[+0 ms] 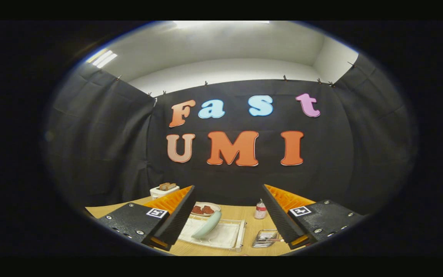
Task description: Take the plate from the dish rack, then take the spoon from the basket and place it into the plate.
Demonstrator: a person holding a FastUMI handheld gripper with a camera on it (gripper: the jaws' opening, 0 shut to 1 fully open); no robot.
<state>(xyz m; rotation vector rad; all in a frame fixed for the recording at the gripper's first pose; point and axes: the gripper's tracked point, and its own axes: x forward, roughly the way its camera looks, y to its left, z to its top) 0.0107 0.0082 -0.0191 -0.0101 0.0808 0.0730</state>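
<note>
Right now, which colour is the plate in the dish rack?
Pale blue-green; the plate stands on edge in the dish rack, seen in the gripper view between the open gripper fingers.

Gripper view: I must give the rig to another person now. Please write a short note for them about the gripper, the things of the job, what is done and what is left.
Gripper: fingers open wide, holding nothing, raised above the table.
Plate: pale green, standing on edge in the white dish rack, between the fingers and just ahead of them.
Basket: a small clear one beside the rack, by one finger; I cannot make out the spoon in it.
Done: nothing yet, the plate is not taken.
Left: take the plate out of the rack, then take the spoon from the basket and put it into the plate.
</note>
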